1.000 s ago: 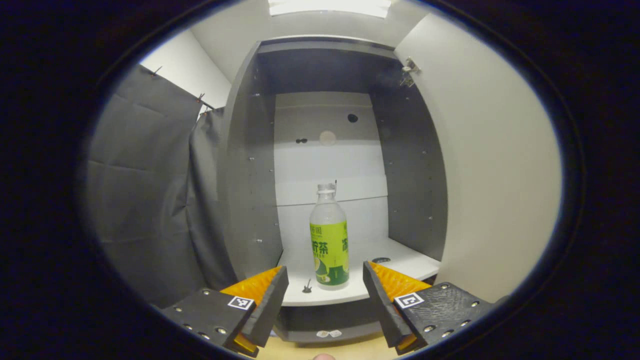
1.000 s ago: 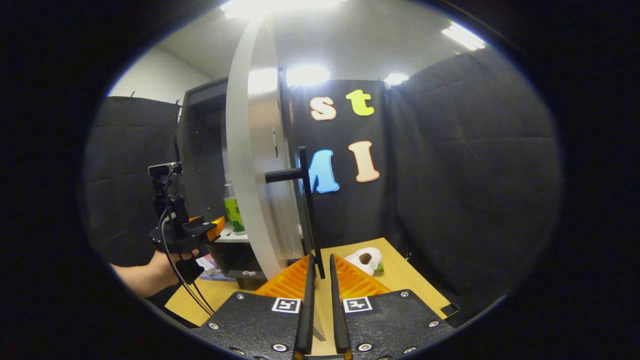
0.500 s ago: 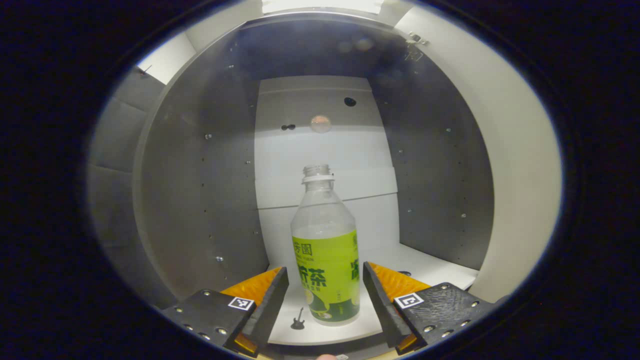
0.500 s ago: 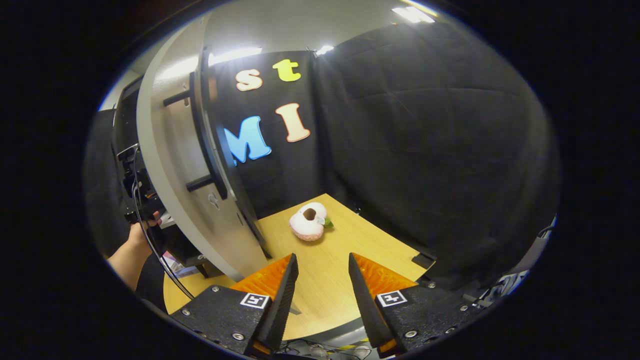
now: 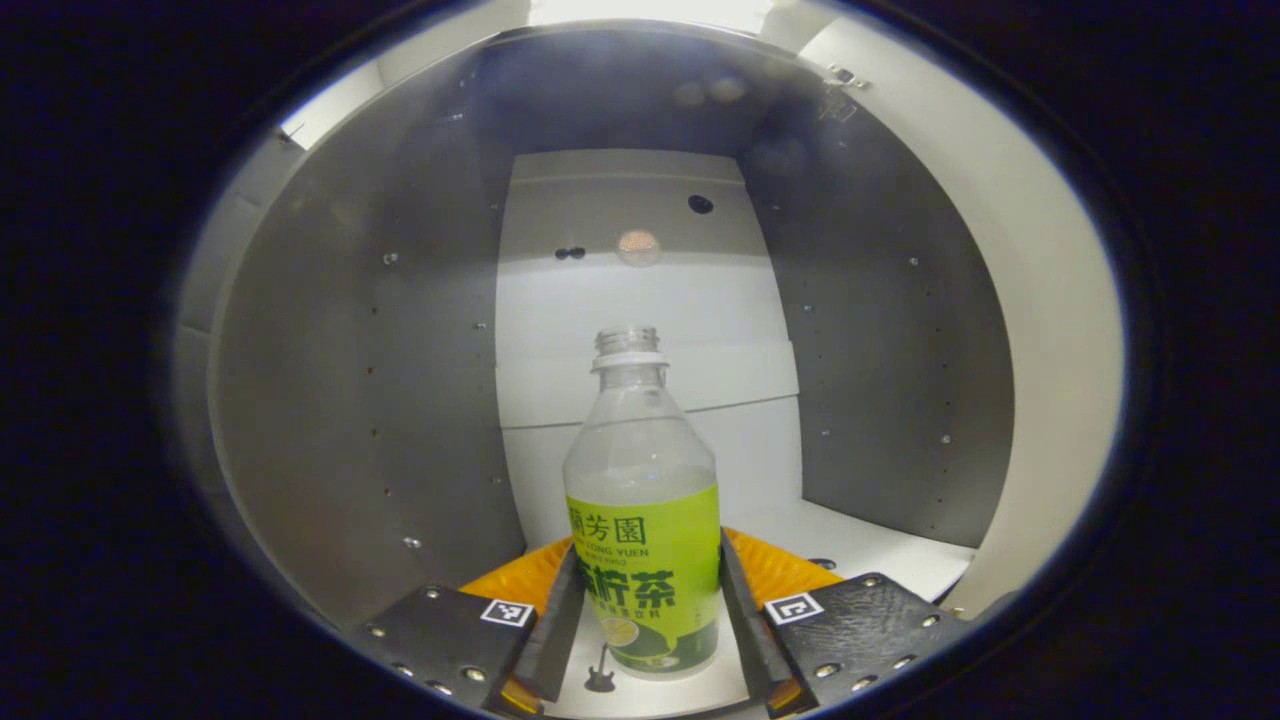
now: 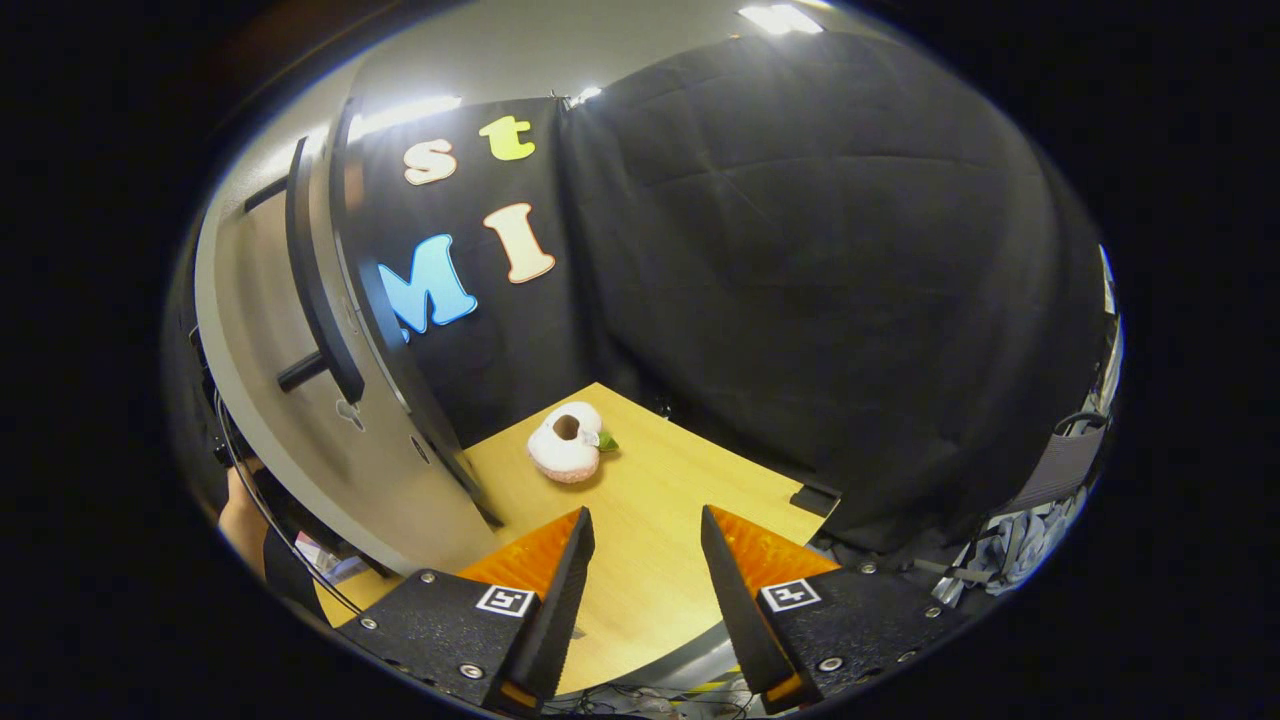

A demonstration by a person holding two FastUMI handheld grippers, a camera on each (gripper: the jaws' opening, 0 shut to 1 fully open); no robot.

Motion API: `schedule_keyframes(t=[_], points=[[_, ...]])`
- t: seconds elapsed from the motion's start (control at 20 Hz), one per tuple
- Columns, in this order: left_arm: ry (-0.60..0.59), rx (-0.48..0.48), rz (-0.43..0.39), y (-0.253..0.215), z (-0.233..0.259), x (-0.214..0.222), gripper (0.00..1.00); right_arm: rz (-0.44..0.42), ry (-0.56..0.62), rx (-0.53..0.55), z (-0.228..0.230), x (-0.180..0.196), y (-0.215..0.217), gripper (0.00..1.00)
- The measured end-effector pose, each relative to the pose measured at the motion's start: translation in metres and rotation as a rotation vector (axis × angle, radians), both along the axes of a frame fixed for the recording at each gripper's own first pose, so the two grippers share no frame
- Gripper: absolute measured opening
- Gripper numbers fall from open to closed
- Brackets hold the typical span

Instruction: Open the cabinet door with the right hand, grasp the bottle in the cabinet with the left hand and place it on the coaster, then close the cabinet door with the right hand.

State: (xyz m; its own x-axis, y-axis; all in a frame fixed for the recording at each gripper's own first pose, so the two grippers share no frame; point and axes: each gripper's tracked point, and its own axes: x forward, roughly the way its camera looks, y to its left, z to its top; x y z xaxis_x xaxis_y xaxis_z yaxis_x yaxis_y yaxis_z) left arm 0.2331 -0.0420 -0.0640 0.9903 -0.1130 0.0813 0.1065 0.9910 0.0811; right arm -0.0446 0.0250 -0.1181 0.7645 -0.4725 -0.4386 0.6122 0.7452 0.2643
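The bottle [image 5: 645, 530] is standing upright on the white shelf [image 5: 880, 545] inside the cabinet [image 5: 360, 400], and the left gripper [image 5: 645, 620] has its fingers right up against the label on both sides. Looks like they're pressing on it, though from this angle I can't be totally sure it's a firm squeeze and not just touching. The right gripper [image 6: 640, 560] is out over the table [image 6: 650, 480] with its fingers spread and nothing between them, near the open door [image 6: 290, 400] with its dark handle [image 6: 315, 290]. The pale coaster [image 6: 565, 455] sits farther back on the table, well apart from the cabinet. Stuff that could go wrong: the grip is low on the bottle, so a weak pinch could let it tip or slip on the lift. There's no cap, so a tilt might spill whatever's inside. Pulling out crooked could also knock it on the cabinet wall or door.
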Motion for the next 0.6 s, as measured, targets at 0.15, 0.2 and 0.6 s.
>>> schedule_keyframes(t=[0.15,0.2,0.6], points=[[-0.003,-0.043,-0.005,0.004,0.002,-0.005,0.68,0.016,-0.004,-0.03,0.0,0.003,0.001,0.67],[-0.006,-0.043,0.0,0.007,0.003,-0.007,0.69,0.018,-0.001,-0.041,0.0,0.002,0.0,0.68],[-0.074,-0.018,0.012,0.007,0.05,-0.063,0.68,0.111,-0.048,-0.045,0.009,0.014,-0.021,0.68]])
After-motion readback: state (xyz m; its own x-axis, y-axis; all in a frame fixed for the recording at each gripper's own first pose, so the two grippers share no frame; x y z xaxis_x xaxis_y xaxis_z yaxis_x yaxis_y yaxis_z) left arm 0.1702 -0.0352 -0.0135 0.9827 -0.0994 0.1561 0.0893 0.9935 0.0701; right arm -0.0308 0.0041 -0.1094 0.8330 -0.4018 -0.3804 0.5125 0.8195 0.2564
